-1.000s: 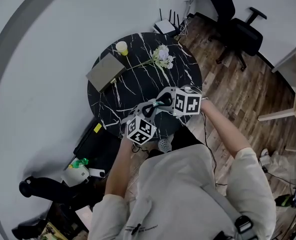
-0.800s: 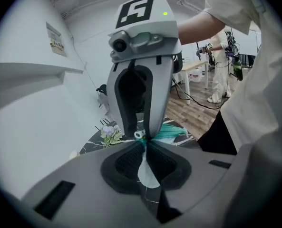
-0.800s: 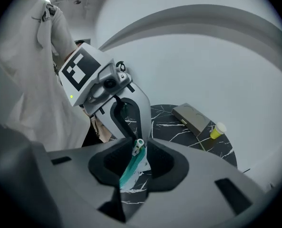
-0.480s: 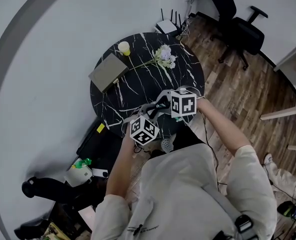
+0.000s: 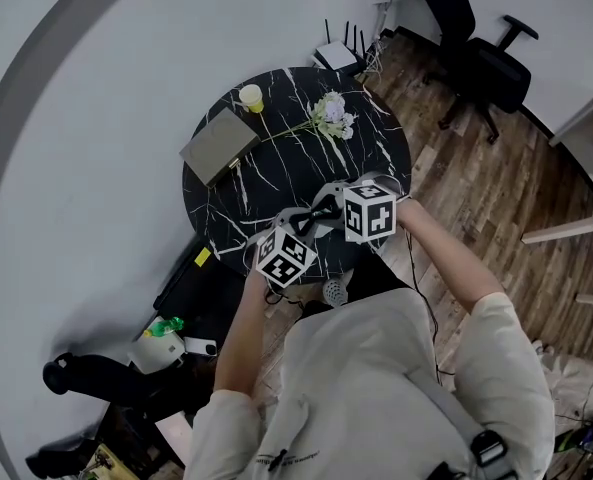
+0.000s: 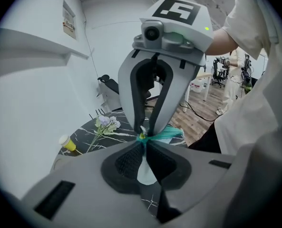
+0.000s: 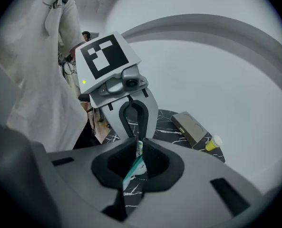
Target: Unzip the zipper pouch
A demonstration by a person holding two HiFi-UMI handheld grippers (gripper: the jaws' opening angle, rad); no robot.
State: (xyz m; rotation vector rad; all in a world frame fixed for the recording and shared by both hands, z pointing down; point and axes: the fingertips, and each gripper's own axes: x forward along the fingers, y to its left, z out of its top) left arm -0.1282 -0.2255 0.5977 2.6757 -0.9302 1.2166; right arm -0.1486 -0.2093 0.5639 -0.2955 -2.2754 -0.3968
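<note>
Two grips: your left gripper [image 6: 144, 139] is clamping the zipper pouch [image 6: 171, 134] steady while your right gripper [image 7: 138, 148] fingers [image 7: 160, 164] are just closing onto it to pull.

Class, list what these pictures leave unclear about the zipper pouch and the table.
Zipper's opening: in the left gripper view the left gripper is clamped over the zipper pouch; in the right gripper view the right gripper, its jaws just closed further on it, covers it.
Pouch outline: head view, both grippers cover it.
Contents of the yellow cup: head view, too small, lidded.
</note>
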